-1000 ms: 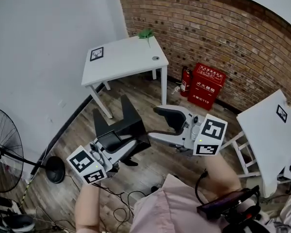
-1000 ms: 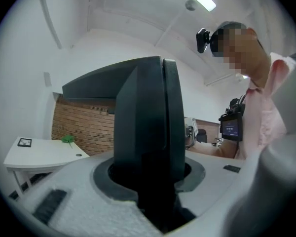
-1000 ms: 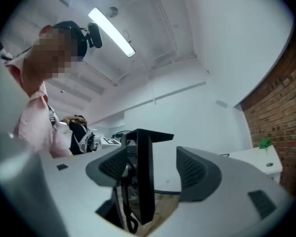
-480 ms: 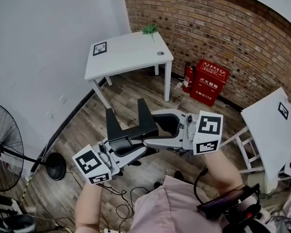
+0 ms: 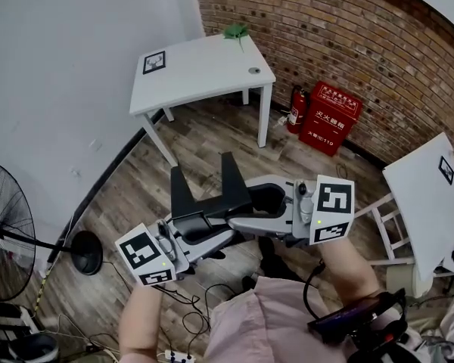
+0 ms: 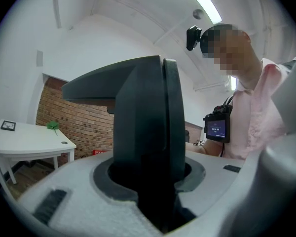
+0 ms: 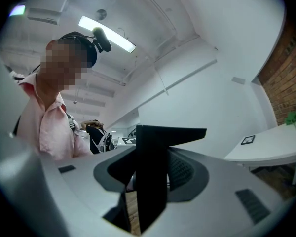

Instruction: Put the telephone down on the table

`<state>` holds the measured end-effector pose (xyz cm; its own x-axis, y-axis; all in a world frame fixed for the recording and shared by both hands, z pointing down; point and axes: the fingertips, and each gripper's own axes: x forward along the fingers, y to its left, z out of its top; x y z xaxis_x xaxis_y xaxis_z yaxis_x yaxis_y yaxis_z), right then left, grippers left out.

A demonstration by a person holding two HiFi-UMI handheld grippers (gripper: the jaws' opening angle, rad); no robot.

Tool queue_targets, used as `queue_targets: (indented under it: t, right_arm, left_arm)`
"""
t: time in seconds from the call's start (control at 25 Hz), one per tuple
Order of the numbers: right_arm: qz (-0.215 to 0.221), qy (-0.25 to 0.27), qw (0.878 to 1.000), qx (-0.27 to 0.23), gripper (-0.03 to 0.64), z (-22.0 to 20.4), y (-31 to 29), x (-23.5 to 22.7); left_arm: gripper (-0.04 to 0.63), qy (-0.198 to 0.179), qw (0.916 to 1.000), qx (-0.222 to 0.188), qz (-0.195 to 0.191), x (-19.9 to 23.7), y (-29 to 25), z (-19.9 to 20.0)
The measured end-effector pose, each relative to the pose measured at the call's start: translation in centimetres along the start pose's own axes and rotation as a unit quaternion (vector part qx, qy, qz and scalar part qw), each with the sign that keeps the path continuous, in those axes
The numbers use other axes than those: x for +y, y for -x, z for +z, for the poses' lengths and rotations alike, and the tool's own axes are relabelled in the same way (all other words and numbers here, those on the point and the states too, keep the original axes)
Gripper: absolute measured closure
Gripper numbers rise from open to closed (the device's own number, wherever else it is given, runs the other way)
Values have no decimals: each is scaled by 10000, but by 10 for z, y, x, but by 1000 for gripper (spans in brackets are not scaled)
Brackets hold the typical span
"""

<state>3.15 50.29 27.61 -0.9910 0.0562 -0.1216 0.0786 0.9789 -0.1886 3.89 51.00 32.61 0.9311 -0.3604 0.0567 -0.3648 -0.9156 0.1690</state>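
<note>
Left gripper view, left tool [image 6: 163, 65] closed, empty, right tool [image 7: 152, 132] likewise, white surface [image 6: 24, 144] well apart, green item [image 6: 53, 126] at its far corner

Support surfaces: wooden floor [image 5: 212, 146] and two white tables.

From my station, I read the white table [image 5: 204, 78] as standing on the floor in the room corner. Its top carries three items, all well apart: a square marker [image 5: 153, 61] near the left corner, a green object [image 5: 235, 30] at the far edge, and a small round item [image 5: 254, 71] near the right edge. I cannot identify the green object. The second table [image 5: 427, 210], at the right of the head view, carries a square marker of its own [image 5: 446, 169]. Directly on the floor I see a red box [image 5: 329, 117] with a fire extinguisher [image 5: 296, 106] just beside it, a round fan base [image 5: 85, 252] at the left, loose cables [image 5: 185, 308], and a power strip [image 5: 183, 356].
</note>
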Motion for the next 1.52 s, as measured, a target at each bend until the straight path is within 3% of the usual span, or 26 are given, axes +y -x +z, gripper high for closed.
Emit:
queue_targets:
  t: [0.36, 0.96, 1.28, 1.52]
  right_arm:
    - [-12, -289, 9996, 8, 440, -1, 15, -82]
    - [162, -459, 9988, 69, 440, 30, 57, -205]
    - [216, -552, 9981, 147, 440, 31, 52, -246]
    - [166, -690, 9972, 233, 439, 22, 31, -299]
  left_arm:
    - [431, 371, 9993, 79, 50, 71, -37, -5]
    - [431, 536, 9982, 87, 267, 176, -117, 19]
    - [430, 591, 9976, 76, 362, 216, -125, 20]
    - [430, 742, 9966, 60, 358, 271, -120, 14]
